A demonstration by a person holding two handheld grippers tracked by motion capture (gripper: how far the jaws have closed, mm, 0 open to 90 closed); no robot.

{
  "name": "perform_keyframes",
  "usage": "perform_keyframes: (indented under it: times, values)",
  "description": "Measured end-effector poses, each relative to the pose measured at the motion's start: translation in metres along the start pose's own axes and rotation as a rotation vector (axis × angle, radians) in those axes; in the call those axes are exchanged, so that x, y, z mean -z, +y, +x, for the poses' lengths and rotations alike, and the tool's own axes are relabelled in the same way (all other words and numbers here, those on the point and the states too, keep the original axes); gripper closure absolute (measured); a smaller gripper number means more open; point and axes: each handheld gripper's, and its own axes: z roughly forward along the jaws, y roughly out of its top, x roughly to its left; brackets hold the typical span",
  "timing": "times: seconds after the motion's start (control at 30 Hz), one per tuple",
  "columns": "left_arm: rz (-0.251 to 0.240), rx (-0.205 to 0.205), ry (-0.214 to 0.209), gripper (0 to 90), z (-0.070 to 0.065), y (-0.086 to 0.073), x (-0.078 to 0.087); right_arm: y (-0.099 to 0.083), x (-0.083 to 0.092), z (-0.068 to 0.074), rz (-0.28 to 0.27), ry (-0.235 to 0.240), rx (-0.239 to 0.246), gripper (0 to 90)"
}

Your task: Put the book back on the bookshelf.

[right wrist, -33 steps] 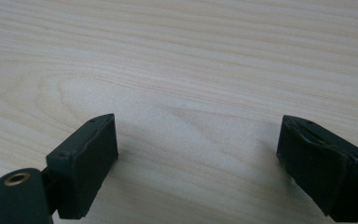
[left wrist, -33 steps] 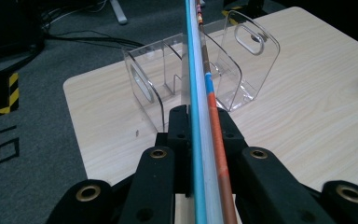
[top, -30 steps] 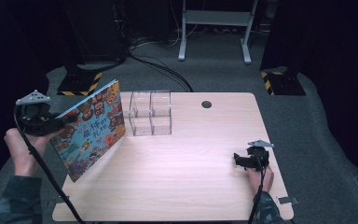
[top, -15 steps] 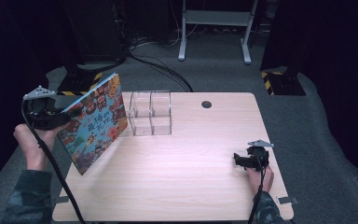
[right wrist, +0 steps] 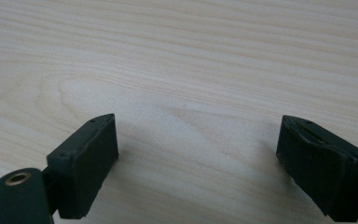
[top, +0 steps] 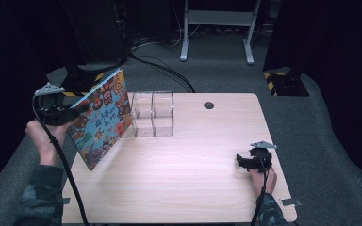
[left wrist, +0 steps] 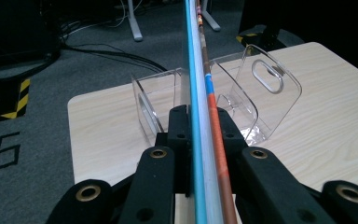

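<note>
Clear acrylic rack [top: 152, 114] stands at table's [top: 193, 188] far left, only obstacle on the wood. Tilted picture book [top: 101, 117] just beside its left end blocks approach from that side. Wide bare tabletop between rack and right gripper [top: 241, 161]; front and far right corner passable.

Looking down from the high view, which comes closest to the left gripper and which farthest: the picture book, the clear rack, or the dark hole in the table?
1. Picture book, clamped in the left gripper.
2. Clear rack, just beyond the book.
3. Dark hole, farther right, near the table's back edge.

Left gripper [top: 68, 113] raised, jaws clamped; right gripper [top: 245, 161] low, jaws wide apart.
</note>
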Motion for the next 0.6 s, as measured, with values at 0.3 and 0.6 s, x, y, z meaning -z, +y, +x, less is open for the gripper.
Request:
perform_keyframes:
  times: [0.3,0.6]
  values:
    - [-0.015,0.015,0.018,80.8,0.000,0.001,-0.010,0.000,0.000,0.000,-0.001,-0.001,-0.002,12.2]
    - [-0.034,0.031,0.029,80.8,0.001,-0.001,-0.025,0.000,0.000,0.000,-0.001,-0.001,0.000,12.3]
